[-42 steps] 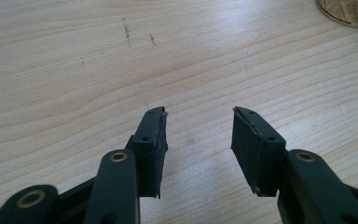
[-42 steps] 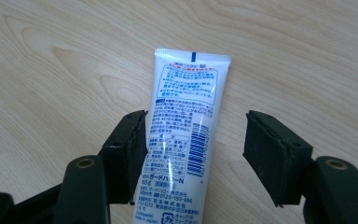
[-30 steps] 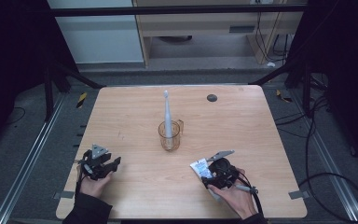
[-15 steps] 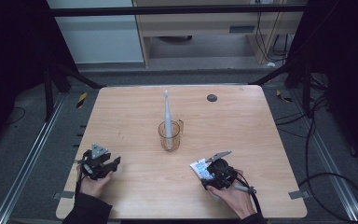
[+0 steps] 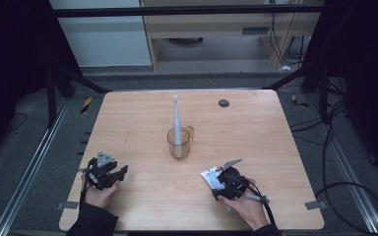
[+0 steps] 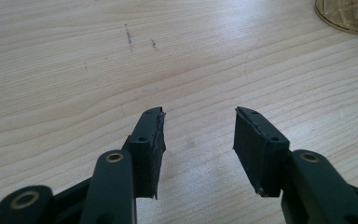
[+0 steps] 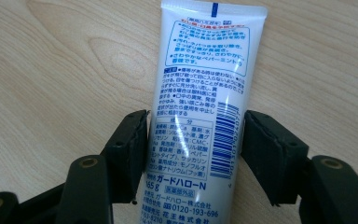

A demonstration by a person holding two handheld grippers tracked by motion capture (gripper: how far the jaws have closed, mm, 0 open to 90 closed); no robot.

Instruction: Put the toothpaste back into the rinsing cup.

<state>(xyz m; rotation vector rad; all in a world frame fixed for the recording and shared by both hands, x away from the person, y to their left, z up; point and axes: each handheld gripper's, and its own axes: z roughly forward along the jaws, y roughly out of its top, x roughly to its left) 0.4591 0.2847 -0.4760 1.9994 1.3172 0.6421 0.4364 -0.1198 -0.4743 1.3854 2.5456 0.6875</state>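
1. We see a wooden table (image 5: 142, 123) from above, with a dark floor all around it.
2. Near the middle of the table stands a clear glass mug (image 5: 179, 142) with a handle on its right side.
3. A white toothbrush (image 5: 176, 118) stands up tall inside the mug and pokes out of the top.
4. A small dark round spot (image 5: 223, 103) sits on the table near the far edge, well apart from the mug.
5. The left gripper (image 5: 109, 174) is down near the front left of the table, held in the person's left hand (image 5: 97, 194).
6. In the left gripper view its two black jaws are spread wide apart, and we see only bare wood between them.
7. In that same view the bottom of the mug peeks in at the top right corner.
8. The right gripper (image 5: 216, 177) is near the front of the table, to the right of the middle, held in the person's right hand (image 5: 246, 209).
9. A white toothpaste tube (image 7: 200, 102) with blue print lies flat on the table between the right gripper's jaws.
10. The left jaw touches the side of the tube, and the right jaw is right at its other edge, but we cannot tell if they squeeze it.
11. The flat sealed end of the tube points away from the gripper.
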